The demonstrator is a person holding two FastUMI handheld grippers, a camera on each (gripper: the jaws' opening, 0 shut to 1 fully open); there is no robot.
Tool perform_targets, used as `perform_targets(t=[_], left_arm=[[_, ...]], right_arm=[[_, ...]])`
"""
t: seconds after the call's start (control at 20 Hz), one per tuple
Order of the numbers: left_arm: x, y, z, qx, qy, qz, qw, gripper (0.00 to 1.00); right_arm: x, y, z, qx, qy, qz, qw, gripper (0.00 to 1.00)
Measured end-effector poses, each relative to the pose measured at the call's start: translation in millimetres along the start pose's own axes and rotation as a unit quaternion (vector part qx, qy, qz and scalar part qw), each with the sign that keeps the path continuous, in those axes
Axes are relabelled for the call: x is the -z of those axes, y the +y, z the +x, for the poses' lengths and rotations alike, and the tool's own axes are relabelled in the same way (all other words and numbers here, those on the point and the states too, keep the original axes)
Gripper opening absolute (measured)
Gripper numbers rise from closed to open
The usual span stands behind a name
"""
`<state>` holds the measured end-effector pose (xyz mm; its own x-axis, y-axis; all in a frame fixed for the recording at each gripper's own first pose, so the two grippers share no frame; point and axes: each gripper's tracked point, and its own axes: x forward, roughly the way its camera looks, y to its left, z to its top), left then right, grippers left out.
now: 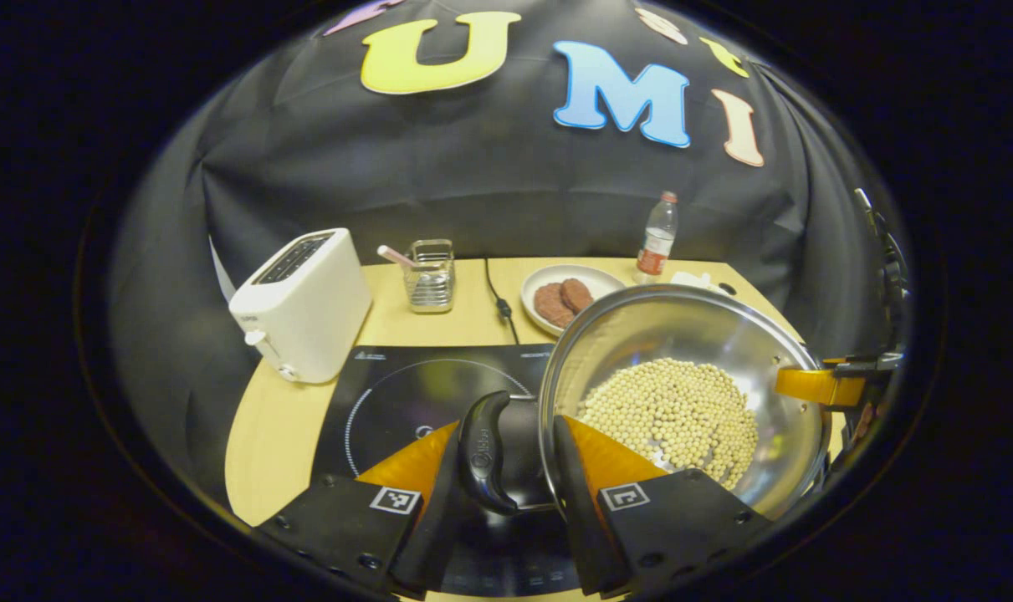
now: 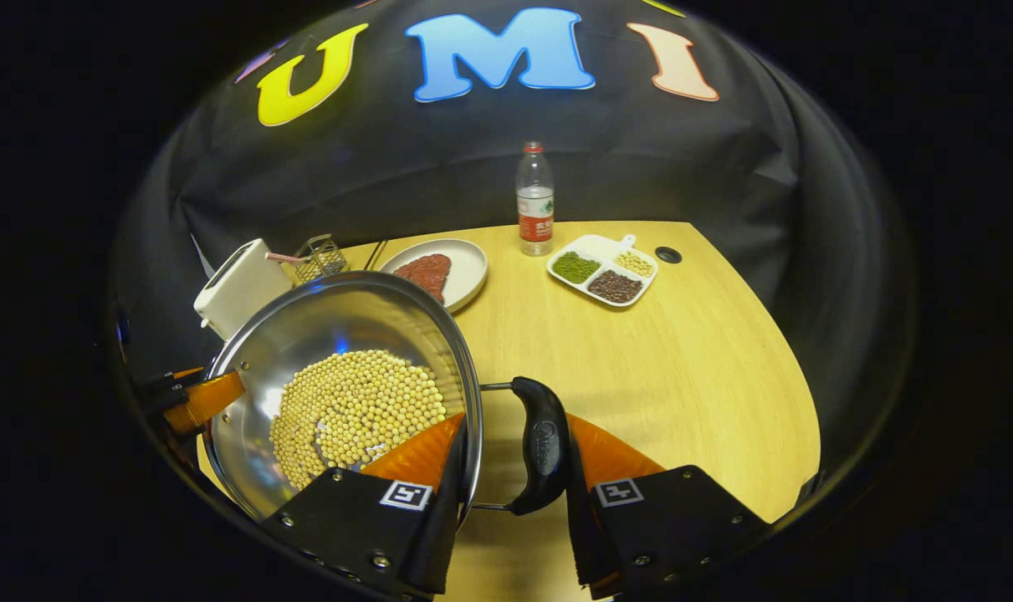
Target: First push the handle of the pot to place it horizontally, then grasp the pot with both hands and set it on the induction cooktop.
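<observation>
Left claw [image 1: 506, 468] astride pot [image 1: 682, 393] handle over cooktop [image 1: 406, 401], right claw [image 2: 506, 468] likewise

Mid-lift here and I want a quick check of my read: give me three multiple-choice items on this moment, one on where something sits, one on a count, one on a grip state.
1. Where is the water bottle?
A. At the table's far edge, by the cloth wall
B. Inside the pot
C. On the cooktop

2. How many compartments has the white divided tray?
A. One
B. Three
C. Six

3. How does the left gripper stand?
A. Open, away from the pot
B. Shut on the toaster
C. Closed on the pot at its handle

Key: 1 A, it stands upright near the wall. 2 B, green, dark and pale fillings sit apart. 3 C, one finger is inside the rim, one outside the handle.
</observation>
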<state>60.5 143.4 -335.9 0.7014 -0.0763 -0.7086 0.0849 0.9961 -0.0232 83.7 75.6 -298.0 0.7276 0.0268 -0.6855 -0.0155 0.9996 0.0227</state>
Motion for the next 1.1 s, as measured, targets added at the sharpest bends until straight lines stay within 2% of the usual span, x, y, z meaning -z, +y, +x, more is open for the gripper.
perform_targets(t=[0.45, 0.5, 0.55, 0.8, 0.85, 0.9, 0.95, 1.0, 1.1], left_arm=[[9.9, 88.2, 5.2, -0.017, 0.006, -0.01, 1.0, 0.64], [11.7, 96.9, 6.0, -0.018, 0.007, -0.011, 1.0, 0.67], [12.2, 105.4, 6.4, -0.019, 0.007, -0.013, 1.0, 0.64], [11.0, 141.7, 9.9, -0.024, 0.009, -0.016, 1.0, 0.64], [9.9, 147.2, 10.9, -0.025, 0.009, -0.016, 1.0, 0.6], [9.6, 152.7, 11.7, -0.024, 0.008, -0.016, 1.0, 0.67], [9.1, 158.4, 12.7, -0.025, 0.008, -0.015, 1.0, 0.67], [9.4, 163.6, 14.8, -0.024, 0.008, -0.016, 1.0, 0.61], [9.2, 173.2, 18.4, -0.025, 0.008, -0.018, 0.999, 0.64]], right_arm=[[5.5, 81.3, 17.4, -0.007, 0.01, -0.011, 1.0, 0.56], [5.8, 88.8, 18.9, -0.008, 0.012, -0.012, 1.0, 0.56], [5.3, 96.1, 21.0, -0.008, 0.012, -0.014, 1.0, 0.56], [6.9, 129.6, 30.6, -0.011, 0.015, -0.017, 1.0, 0.56], [7.1, 135.3, 31.8, -0.011, 0.015, -0.017, 1.0, 0.56], [6.5, 140.2, 33.6, -0.011, 0.014, -0.016, 1.0, 0.56], [7.4, 145.4, 34.9, -0.011, 0.015, -0.016, 1.0, 0.56], [7.0, 149.8, 36.0, -0.01, 0.015, -0.015, 1.0, 0.56], [6.9, 159.2, 38.6, -0.009, 0.015, -0.014, 1.0, 0.56]])
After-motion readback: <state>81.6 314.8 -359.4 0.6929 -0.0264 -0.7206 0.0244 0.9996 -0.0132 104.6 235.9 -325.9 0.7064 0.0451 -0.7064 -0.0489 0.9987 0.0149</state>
